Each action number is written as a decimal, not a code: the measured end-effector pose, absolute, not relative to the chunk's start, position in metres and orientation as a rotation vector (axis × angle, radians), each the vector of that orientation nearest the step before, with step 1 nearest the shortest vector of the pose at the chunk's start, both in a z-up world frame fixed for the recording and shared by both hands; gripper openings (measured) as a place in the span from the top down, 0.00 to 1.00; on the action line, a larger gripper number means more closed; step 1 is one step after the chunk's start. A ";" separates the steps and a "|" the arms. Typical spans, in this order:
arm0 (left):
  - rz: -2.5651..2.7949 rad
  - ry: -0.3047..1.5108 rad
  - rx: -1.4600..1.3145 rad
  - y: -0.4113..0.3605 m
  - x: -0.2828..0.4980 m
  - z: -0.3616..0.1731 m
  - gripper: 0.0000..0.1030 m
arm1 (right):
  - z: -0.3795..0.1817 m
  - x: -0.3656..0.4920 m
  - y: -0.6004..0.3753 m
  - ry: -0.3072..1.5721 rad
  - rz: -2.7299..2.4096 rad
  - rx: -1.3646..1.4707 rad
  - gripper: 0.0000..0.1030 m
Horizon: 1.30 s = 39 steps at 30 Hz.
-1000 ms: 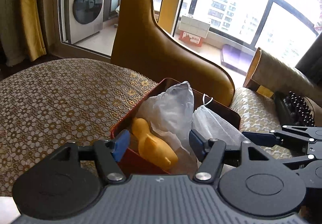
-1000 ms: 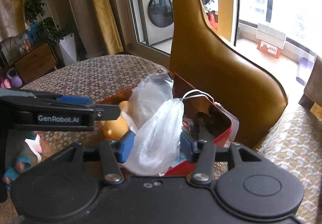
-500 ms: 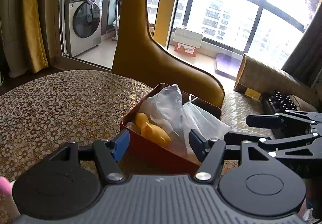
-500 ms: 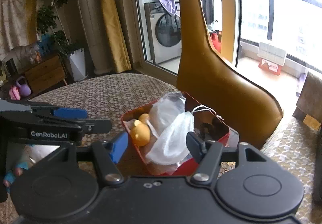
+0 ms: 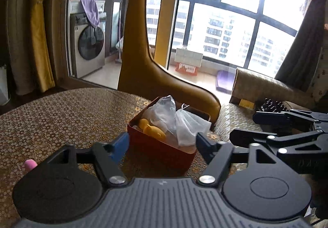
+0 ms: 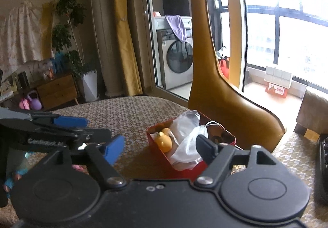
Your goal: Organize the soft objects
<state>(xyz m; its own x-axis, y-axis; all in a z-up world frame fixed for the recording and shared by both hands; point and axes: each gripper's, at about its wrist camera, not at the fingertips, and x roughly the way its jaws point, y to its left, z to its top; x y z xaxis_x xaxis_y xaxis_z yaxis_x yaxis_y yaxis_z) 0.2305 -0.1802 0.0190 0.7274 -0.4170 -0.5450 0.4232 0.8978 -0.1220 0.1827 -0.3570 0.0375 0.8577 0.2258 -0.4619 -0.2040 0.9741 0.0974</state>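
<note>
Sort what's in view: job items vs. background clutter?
Job: red box; yellow soft toy, clear plastic bag and white mesh bag, all inside it.

Lying about: pink item on the table, giraffe figure, washing machine, potted plant.

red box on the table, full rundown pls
The red rectangular box is open-topped with rounded corners and a glossy, dark inside wall, metal or plastic by its look. It sits upright on the gold patterned tablecloth, just in front of the tan giraffe figure. Inside lie a yellow duck-like soft toy, a crumpled clear plastic bag and a white mesh drawstring pouch, both poking above the rim. Neither gripper touches it.
</note>
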 end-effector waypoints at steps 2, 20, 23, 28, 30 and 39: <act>-0.465 0.576 0.011 -0.177 0.219 0.023 0.25 | 0.040 0.174 -0.356 0.471 0.225 0.050 0.22; -0.439 0.495 -0.071 -0.148 0.154 0.034 0.01 | 0.045 0.123 -0.345 0.368 0.223 0.075 0.01; -0.425 0.482 -0.074 -0.144 0.146 0.034 0.00 | 0.045 0.117 -0.343 0.357 0.211 0.059 0.00; -0.415 0.470 -0.044 -0.145 0.135 0.033 0.00 | 0.043 0.110 -0.346 0.354 0.207 0.077 0.00; -0.409 0.475 -0.036 -0.146 0.133 0.032 0.00 | 0.042 0.108 -0.346 0.359 0.208 0.083 0.00; -0.404 0.472 -0.022 -0.145 0.124 0.033 0.00 | 0.043 0.105 -0.350 0.353 0.200 0.086 0.00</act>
<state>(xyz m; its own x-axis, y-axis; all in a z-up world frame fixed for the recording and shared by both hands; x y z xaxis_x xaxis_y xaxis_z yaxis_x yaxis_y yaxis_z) 0.1239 -0.1454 0.0334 0.8133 -0.3832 -0.4380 0.3730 0.9209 -0.1131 0.1054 -0.3499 0.0431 0.9188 0.2094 -0.3345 -0.1795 0.9766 0.1180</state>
